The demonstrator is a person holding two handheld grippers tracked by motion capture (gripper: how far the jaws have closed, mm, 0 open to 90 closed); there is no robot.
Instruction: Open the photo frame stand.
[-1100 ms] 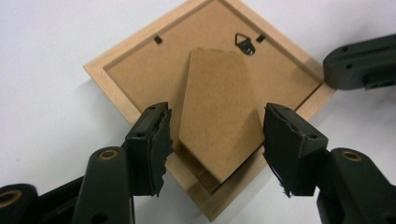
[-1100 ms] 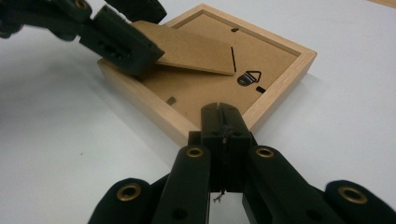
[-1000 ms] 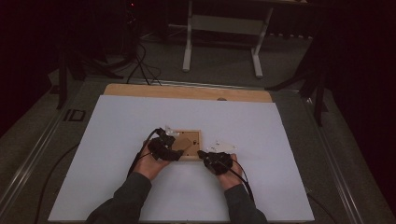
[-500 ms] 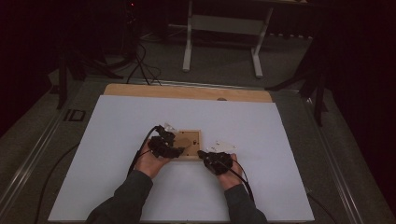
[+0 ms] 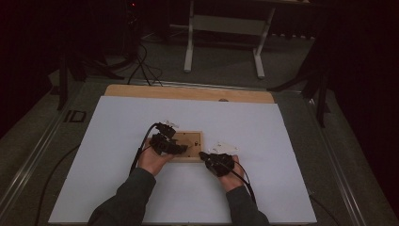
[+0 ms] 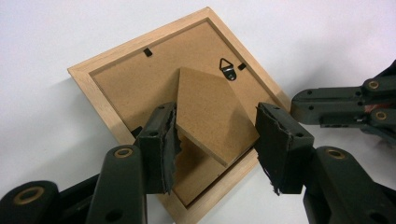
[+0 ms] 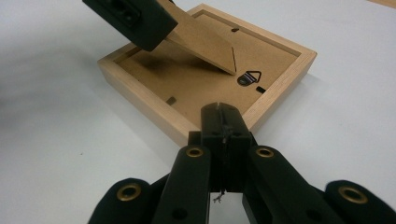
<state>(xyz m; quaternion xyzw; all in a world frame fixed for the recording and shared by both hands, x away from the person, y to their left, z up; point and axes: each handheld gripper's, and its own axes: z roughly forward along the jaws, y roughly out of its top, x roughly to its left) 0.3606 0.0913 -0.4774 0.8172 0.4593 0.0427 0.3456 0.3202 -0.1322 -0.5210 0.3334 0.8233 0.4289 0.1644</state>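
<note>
Frame [image 5: 187,147] lies face down near the middle of the white sheet [image 5: 282,141], its fibreboard back up; in the high view it sits between the two hands, the left gripper [image 5: 175,147] over its 9 o'clock half, the right gripper [image 5: 203,155] touching or just beside its 4 o'clock corner. A hinged stand [image 6: 212,114] is lifted off the back, tilted up from its fold; a metal hanger [image 6: 227,68] sits just beyond its tip, and small black tabs [image 6: 147,52] line the inner rim. In the left gripper view the jaws flank the stand's two slanted edges, and have just been closing a little; whether the pads yet press on it cannot be told, though a thin gap seems to remain on each side. The right gripper [image 7: 223,122] is clenched on nothing, its tip at the wooden rim, likely bracing the frame.

By the look of it the frame is light and stiff, apt to slide on the smooth sheet, so a brace at the rim makes sense; the stand is thin board, weak at its fold, and should be pinched across its edges near the free end and swung gently; glass may lie underneath, so no hard pressing down.
</note>
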